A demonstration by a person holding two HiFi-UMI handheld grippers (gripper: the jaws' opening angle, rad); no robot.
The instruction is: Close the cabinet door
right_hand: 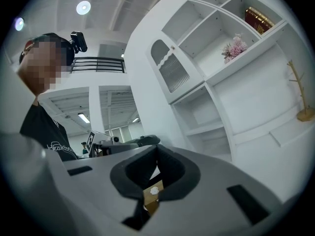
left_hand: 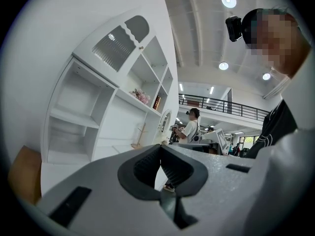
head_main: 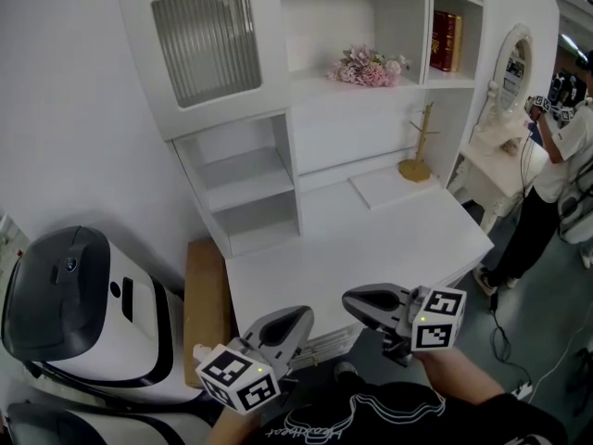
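The cabinet door (head_main: 206, 44) is white with a ribbed glass pane, at the upper left of the white desk hutch. It looks flush with the hutch front, and I see no gap. The same door (left_hand: 120, 39) shows in the left gripper view, and the door (right_hand: 170, 70) with its small knob shows in the right gripper view. Both grippers hang low by my body, far from the door. My left gripper (head_main: 298, 315) (left_hand: 160, 147) is shut and holds nothing. My right gripper (head_main: 350, 299) (right_hand: 157, 147) has its pads together, also holding nothing.
Open shelves (head_main: 246, 188) sit under the door. The white desk top (head_main: 371, 239) carries a wooden stand (head_main: 419, 146). Pink flowers (head_main: 371, 66) and a red book (head_main: 446, 41) stand on upper shelves. A cardboard box (head_main: 206, 295) and a white machine (head_main: 83, 313) are left; a person (head_main: 556, 156) stands right.
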